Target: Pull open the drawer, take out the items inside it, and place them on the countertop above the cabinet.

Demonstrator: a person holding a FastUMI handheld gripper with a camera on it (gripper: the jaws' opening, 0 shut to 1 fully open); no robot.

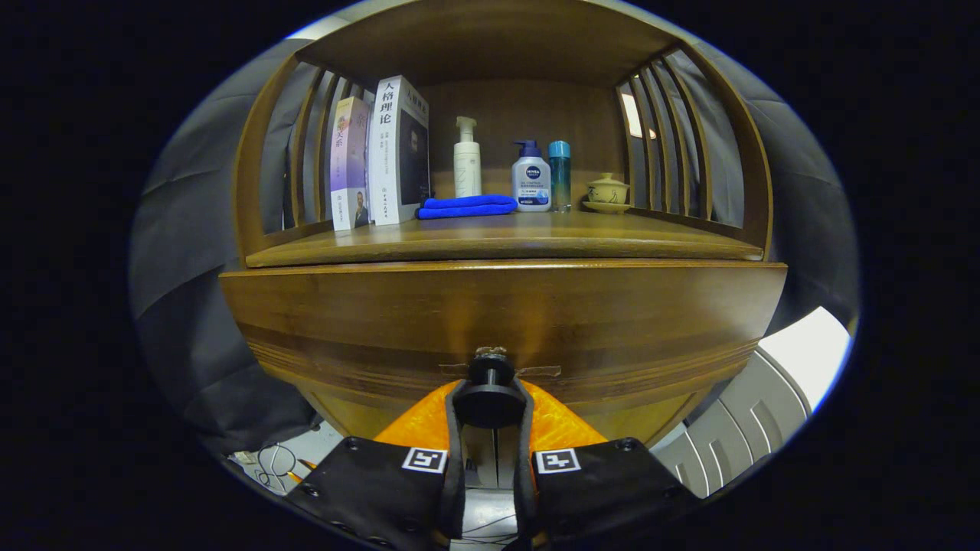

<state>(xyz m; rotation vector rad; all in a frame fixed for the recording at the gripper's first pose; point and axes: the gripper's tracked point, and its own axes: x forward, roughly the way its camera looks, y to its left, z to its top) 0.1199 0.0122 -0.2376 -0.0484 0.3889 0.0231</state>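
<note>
Both fingers (pixel 458 428) of the gripper (pixel 490 402) are seen closed on the round black knob (pixel 490 404), one pad pressed to each side of it, so the knob is held clenched between them. It sits at the middle of the drawer front (pixel 501 321), which lies flush with the cabinet; the drawer is judged to be shut, and whatever it holds is hidden.

The opening step is taken to be in hand: the grasp is made, the pull is not yet done. A straight pull back along the line of the fingers is called for next, with the grip kept firm so the knob does not slip out (a slanted pull might jam the drawer).

On the countertop (pixel 505 237) above, from left to right, two upright books (pixel 379 157) are found, their covers printed in Chinese characters too small to be read with confidence. Next comes a folded blue cloth (pixel 467 205), with a white pump bottle (pixel 467 161) behind it. A second pump bottle (pixel 531 182) is marked with a blue brand badge. Just beside it stands a slim teal bottle (pixel 560 174), and a small lidded tea bowl (pixel 608 191) on a saucer is seen last. Bare wood is left in front of these for the drawer's items.
</note>
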